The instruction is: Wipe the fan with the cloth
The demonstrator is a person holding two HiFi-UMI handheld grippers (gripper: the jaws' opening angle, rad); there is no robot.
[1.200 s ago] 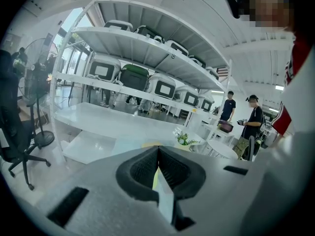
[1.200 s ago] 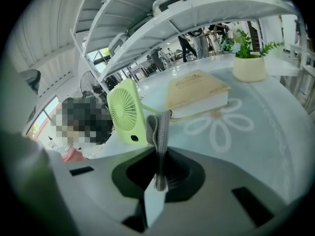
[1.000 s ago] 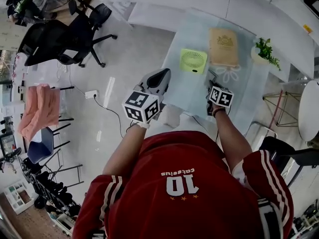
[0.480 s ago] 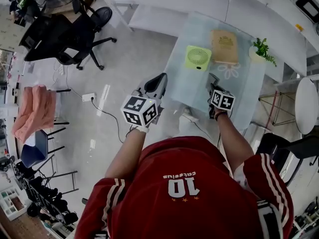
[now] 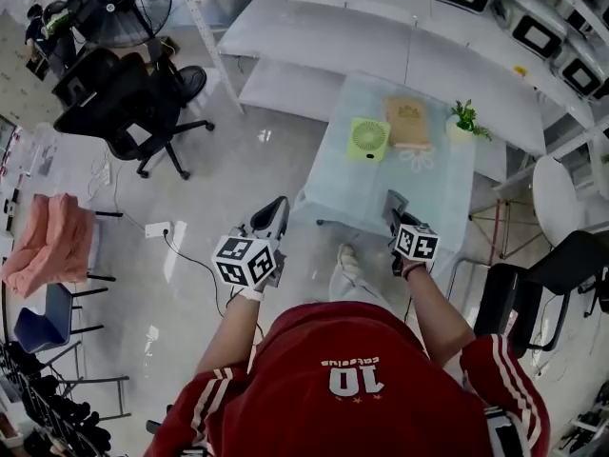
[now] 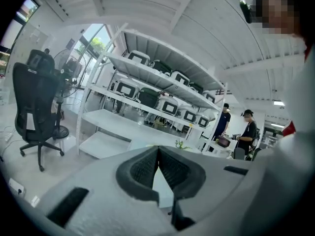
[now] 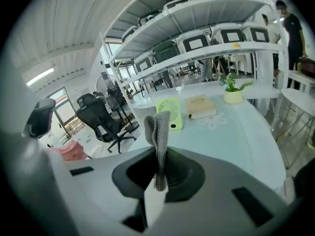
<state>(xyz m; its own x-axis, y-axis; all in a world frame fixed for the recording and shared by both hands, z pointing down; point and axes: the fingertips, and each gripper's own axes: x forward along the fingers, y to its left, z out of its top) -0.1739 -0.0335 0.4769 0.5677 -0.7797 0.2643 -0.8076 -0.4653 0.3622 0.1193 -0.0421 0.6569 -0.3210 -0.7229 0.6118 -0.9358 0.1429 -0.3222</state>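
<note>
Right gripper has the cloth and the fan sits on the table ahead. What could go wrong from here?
1. The cloth is pinched by a narrow fold in the right gripper; it may slip out during wiping.
2. The fan stands free, and the left gripper is shut and empty, far from it; a one-sided wipe could push or tip it.
3. The tan box sits right beside the fan and could get knocked.

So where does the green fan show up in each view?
Head view: fan at upper centre, left of the book.
Left gripper view: not in it.
Right gripper view: fan at centre, just right of the held cloth.
Shared landmark: the potted plant.
</note>
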